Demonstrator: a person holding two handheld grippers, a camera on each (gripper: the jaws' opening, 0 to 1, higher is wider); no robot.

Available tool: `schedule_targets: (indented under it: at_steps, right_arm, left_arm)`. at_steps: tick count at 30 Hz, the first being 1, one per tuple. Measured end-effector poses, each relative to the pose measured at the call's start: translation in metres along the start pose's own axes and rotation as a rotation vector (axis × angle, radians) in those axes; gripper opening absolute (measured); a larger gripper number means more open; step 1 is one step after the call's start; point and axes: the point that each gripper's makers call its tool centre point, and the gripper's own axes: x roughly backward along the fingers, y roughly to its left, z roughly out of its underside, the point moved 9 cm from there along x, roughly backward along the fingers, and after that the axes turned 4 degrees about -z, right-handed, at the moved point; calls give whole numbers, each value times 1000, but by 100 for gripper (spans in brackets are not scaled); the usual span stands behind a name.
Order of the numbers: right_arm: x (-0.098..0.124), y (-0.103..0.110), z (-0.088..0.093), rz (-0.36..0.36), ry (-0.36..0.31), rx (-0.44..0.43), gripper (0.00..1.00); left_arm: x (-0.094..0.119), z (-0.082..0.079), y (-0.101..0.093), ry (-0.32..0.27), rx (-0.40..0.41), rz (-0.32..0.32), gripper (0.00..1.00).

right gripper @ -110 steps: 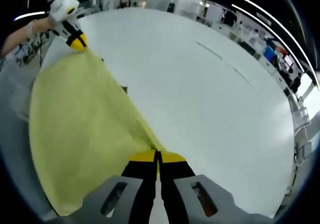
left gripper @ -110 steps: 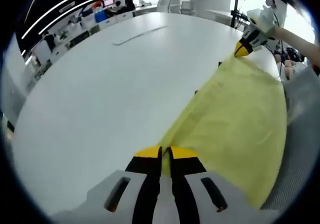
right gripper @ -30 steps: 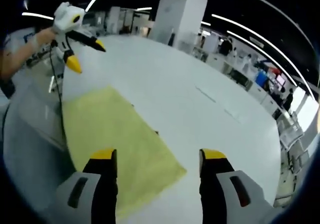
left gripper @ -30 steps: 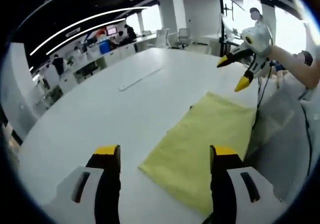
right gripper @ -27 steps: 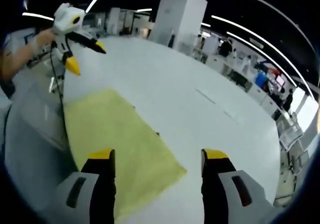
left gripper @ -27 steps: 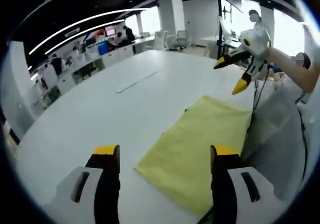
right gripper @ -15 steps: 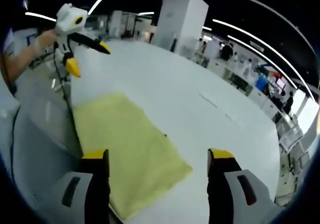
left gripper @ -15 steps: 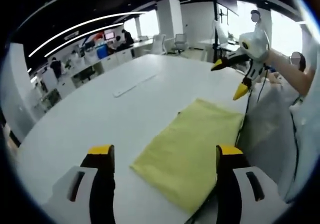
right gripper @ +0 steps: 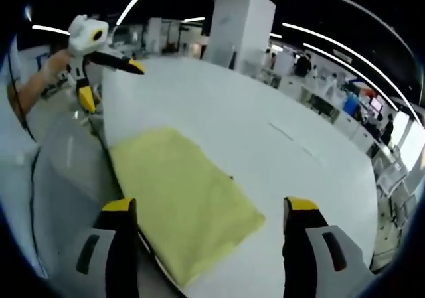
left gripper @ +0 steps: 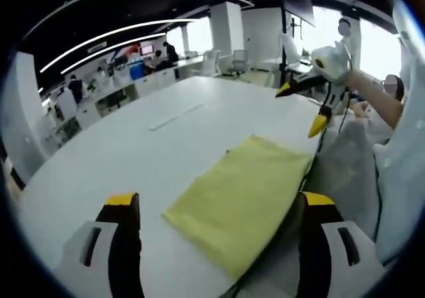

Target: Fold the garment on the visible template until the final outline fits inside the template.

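Lying flat: the yellow garment (left gripper: 240, 199) was folded into a rectangle and rested on the white table (left gripper: 119, 158), close to the table edge on the person's side
Garment in the right gripper view: the same yellow garment (right gripper: 185, 200) lay on the white table (right gripper: 265, 145), its long side running away from the camera
Left gripper (left gripper: 219, 208): its two yellow-tipped jaws stood wide apart and held nothing; the garment lay beyond and between them, nearer to the right jaw, and I could not tell any contact with it
Right gripper (right gripper: 209, 212): its jaws were also spread wide with nothing between the pads; the garment lay ahead between them, nearer to the left jaw
Right gripper in the left gripper view: the right gripper (left gripper: 302, 105) hung in the air above the far end of the garment, jaws parted, apart from the cloth
Left gripper in the right gripper view: the left gripper (right gripper: 106, 79) was raised above the far end of the garment, jaws parted, not touching it
Template: a small dark mark showed at the garment's far long edge in both views; too small to tell more
Cable: a dark cable (right gripper: 93, 129) hung from the raised left gripper beside the table edge
Background: office desks and people (left gripper: 76, 85) stood far behind the table
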Motion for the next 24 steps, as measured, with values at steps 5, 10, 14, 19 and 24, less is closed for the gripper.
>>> schedule_targets:
  at_steps: [5,10,14,19,24]
  right_arm:
    - [5,6,8,1,20,-42,97]
    - [5,9,10,27,11,-81,100]
    - [10,14,14,36,12,-119,100]
    - [14,14,15,54,12,-133,100]
    - [13,12,10,60,-8,-136,100]
  left_arm:
    - [5,5,-5,-1,-3,3,100]
    - [4,7,-4,18,0,11,100]
    - [4,3,-3,11,7,17,100]
    - [3,-1,-2,-10,20,19,100]
    - [2,-4,-1,-10,22,23,100]
